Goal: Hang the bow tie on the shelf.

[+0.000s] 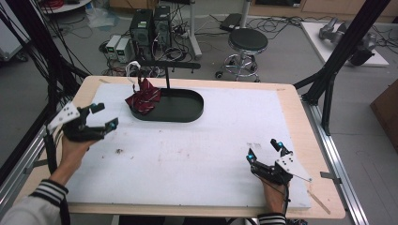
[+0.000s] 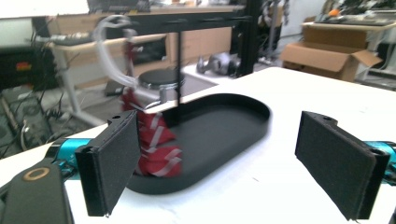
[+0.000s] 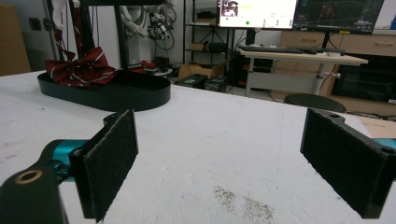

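A dark red bow tie with pale stripes (image 1: 143,99) hangs from a white hook on a black stand and rests against the left end of a black oval tray (image 1: 187,115). My left gripper (image 1: 104,116) hovers open left of the tray, nothing between its pads. In the left gripper view the bow tie (image 2: 156,149) and tray (image 2: 233,121) lie just beyond the open gripper (image 2: 219,163). My right gripper (image 1: 264,149) stands open near the front right of the white mat. From the right gripper (image 3: 219,158), bow tie (image 3: 81,70) and tray (image 3: 116,98) are far off.
A white mat (image 1: 187,154) covers the wooden table, with a dark speck (image 1: 118,151) at front left. The stand's upright pole (image 1: 166,77) rises from the tray. A stool (image 1: 248,41) and computer towers (image 1: 150,26) stand behind; black frame posts (image 1: 347,47) are at right.
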Motion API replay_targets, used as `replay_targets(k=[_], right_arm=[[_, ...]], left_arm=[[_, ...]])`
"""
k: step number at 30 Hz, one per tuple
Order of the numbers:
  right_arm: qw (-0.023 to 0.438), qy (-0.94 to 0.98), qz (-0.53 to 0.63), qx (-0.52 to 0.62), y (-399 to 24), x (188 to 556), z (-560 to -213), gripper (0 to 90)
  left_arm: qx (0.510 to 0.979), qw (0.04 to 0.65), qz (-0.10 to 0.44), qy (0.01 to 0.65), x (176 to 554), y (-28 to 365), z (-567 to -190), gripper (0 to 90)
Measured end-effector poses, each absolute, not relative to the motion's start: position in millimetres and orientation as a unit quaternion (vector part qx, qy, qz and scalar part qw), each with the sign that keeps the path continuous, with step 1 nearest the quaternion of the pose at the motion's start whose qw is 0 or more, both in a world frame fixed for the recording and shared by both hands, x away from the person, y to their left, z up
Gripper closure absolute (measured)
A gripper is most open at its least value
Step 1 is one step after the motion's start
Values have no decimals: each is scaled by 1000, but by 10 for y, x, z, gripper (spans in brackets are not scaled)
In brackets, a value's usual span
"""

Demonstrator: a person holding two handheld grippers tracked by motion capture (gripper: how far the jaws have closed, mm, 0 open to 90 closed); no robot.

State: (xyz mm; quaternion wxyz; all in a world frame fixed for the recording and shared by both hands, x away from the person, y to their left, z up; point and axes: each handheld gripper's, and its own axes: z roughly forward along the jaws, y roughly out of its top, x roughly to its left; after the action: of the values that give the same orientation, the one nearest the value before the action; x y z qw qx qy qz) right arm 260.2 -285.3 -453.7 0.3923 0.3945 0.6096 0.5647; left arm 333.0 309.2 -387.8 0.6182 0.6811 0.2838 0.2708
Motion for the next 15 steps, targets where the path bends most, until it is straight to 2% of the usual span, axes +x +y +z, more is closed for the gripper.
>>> replay_targets(k=[5, 11, 15], right_arm=[[394, 610, 564, 393, -2853, 2603, -4537, 103], [392, 610, 564, 394, -2848, 2597, -4538, 103], [391, 611, 565, 392, -2848, 2596, -4538, 103]], left_arm=[[660, 642, 287, 263, 2898, 3046, -4183, 147], [649, 646, 274, 295, 2778, 3080, -4464, 140], [644, 647, 289, 288, 2724, 3071, -4538, 140]])
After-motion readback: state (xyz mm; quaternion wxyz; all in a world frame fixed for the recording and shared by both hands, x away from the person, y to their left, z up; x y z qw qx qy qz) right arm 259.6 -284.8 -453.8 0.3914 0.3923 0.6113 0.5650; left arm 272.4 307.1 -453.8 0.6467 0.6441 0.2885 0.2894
